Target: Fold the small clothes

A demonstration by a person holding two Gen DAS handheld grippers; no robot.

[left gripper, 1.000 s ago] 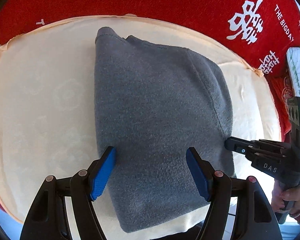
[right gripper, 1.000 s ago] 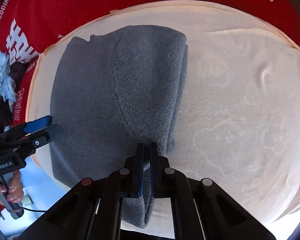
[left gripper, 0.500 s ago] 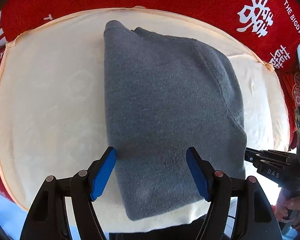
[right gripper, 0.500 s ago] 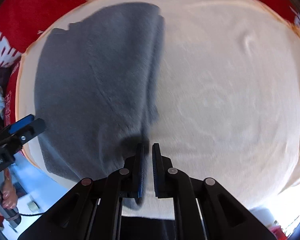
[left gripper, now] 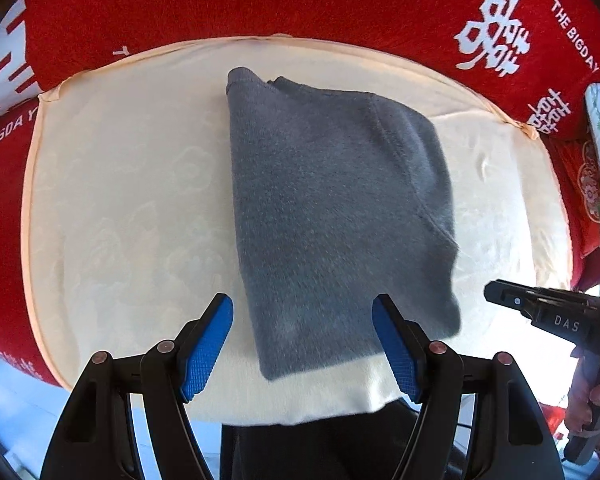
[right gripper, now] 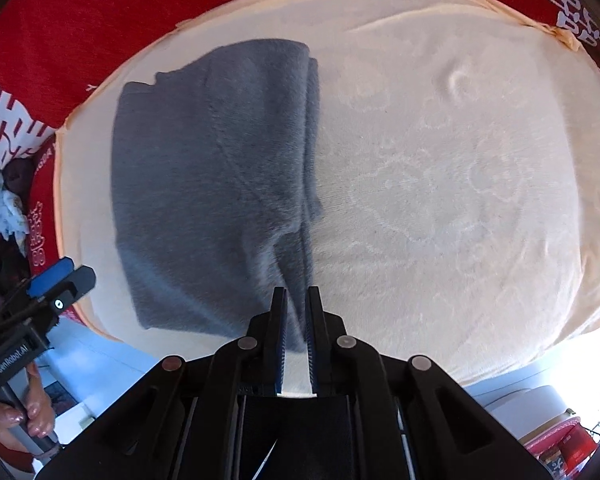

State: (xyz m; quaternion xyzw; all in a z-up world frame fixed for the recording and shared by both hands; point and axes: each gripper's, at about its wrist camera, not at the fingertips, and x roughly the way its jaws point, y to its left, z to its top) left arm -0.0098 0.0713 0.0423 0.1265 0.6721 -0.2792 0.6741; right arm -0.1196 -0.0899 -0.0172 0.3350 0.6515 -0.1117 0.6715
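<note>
A folded grey garment (left gripper: 332, 216) lies on the cream cushion (left gripper: 120, 208) — below the wide-open left gripper (left gripper: 302, 344), while the right gripper (right gripper: 296, 320) hangs over its edge, jaws parting, empty.

Grey garment (left gripper: 332, 208) fuzzy fleece; cream cushion (left gripper: 132, 208) embossed matt cloth.
</note>
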